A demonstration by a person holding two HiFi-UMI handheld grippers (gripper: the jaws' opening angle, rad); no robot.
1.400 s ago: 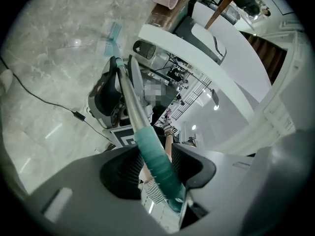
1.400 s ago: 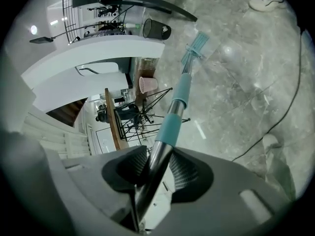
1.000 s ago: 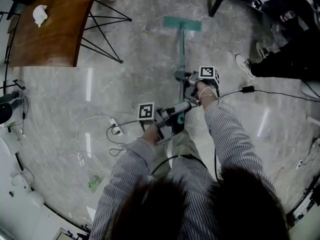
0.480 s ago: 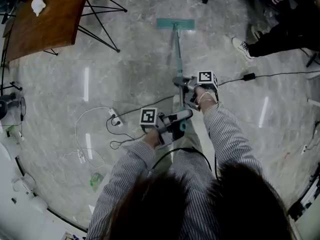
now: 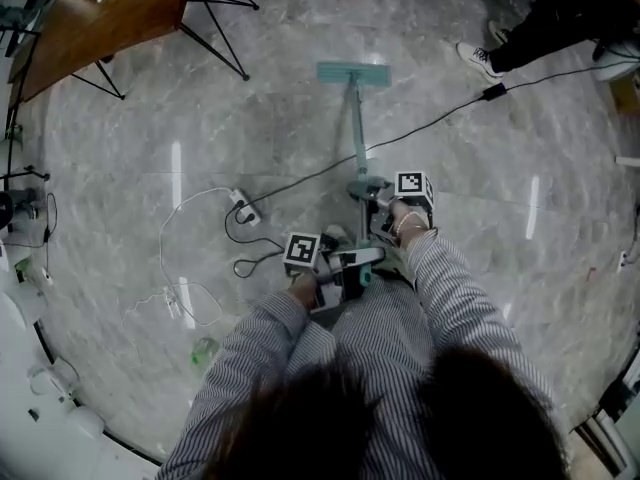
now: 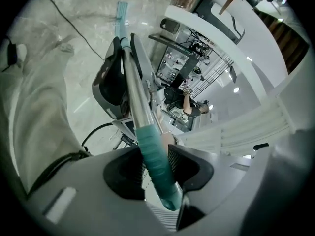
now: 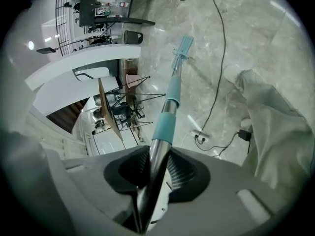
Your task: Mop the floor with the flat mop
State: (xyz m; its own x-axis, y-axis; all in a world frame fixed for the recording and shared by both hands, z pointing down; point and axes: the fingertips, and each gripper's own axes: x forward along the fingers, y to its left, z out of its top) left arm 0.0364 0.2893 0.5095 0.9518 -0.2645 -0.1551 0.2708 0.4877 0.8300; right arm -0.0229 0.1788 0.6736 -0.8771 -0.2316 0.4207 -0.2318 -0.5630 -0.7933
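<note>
The flat mop has a teal head (image 5: pixel 353 73) lying flat on the grey marble floor ahead of me, and a metal pole (image 5: pixel 357 128) running back to my hands. My right gripper (image 5: pixel 372 194) is shut on the pole's steel part (image 7: pixel 156 163), below a teal band (image 7: pixel 165 124); the mop head (image 7: pixel 182 46) shows far down the pole. My left gripper (image 5: pixel 348 261) is shut on the teal grip (image 6: pixel 156 161) at the pole's upper end, nearer my body. The right gripper's body (image 6: pixel 115 80) shows further along the pole in the left gripper view.
A black cable (image 5: pixel 440 116) crosses the floor just behind the mop head toward a power strip (image 5: pixel 243 206) with white cords at my left. A wooden table (image 5: pixel 95 13) on black legs stands upper left. A person's white shoe (image 5: pixel 478 59) is upper right. A green bottle (image 5: pixel 203 349) lies lower left.
I have stepped back: the mop head and both grippers sit lower in the head view, and the cable now lies close behind the mop head. Both grips are unchanged.
</note>
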